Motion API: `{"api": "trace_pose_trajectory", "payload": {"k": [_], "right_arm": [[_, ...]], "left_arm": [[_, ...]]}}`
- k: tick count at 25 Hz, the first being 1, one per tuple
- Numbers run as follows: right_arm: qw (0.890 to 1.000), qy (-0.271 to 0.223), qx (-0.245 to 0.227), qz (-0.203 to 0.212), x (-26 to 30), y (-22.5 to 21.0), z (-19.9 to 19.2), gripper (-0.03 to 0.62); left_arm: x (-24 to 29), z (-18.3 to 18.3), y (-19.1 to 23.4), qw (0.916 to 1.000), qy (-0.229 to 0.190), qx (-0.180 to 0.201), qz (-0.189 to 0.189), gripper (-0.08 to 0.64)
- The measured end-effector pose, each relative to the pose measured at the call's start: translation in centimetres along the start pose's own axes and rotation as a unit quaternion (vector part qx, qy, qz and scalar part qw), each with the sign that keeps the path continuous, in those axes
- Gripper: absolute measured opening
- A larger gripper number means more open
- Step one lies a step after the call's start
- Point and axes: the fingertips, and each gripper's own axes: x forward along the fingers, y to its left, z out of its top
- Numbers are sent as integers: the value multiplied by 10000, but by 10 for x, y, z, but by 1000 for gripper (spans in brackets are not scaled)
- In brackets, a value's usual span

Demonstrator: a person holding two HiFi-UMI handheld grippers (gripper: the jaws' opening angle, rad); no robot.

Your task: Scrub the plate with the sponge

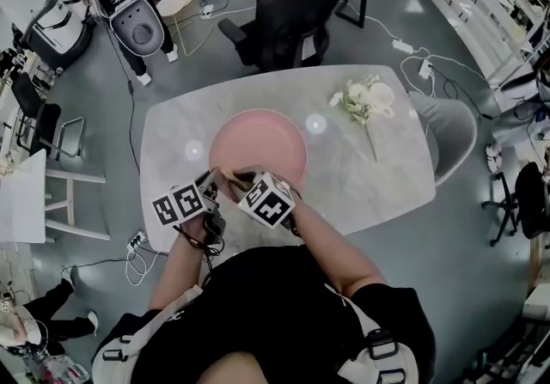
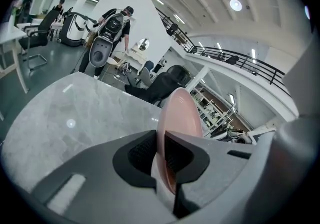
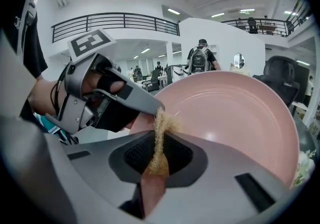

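left gripper (image 2: 161,155): fingers pinching rim of round pink plate (image 2: 181,110)
right gripper (image 3: 159,150): fingers closed on thin tan fibrous sponge (image 3: 161,127), tip touching plate just past fingertips
risk: shallow rim hold; hard scrubbing could slip plate onto marble bench (image 1: 378,176)

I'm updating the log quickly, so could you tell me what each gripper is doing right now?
Left gripper: closed on the rim of the round pink plate.
Right gripper: closed on the tan fibrous sponge.
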Motion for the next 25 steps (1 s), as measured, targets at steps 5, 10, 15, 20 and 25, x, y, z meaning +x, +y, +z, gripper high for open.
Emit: {"api": "trace_pose_trajectory", "payload": {"k": [5, 10, 15, 20, 25], "right_arm": [[9978, 381, -286, 465, 5, 27, -15, 49], [9912, 722, -738, 826, -6, 40, -26, 51], [9949, 208, -927, -348, -40, -12, 2, 51], [9812, 62, -1080, -1596, -70, -82, 27, 51], [9733, 230, -1151, -1973, -74, -110, 31, 51]], "left_arm": [[-5, 6, 1, 9998, -101, 136, 39, 38], [-8, 2, 3, 9998, -64, 195, -24, 37], [-12, 6, 5, 9998, -161, 84, -106, 25], [-14, 2, 0, 9996, -126, 166, -173, 23], [-16, -7, -10, 9987, 56, 423, -273, 24]]}}
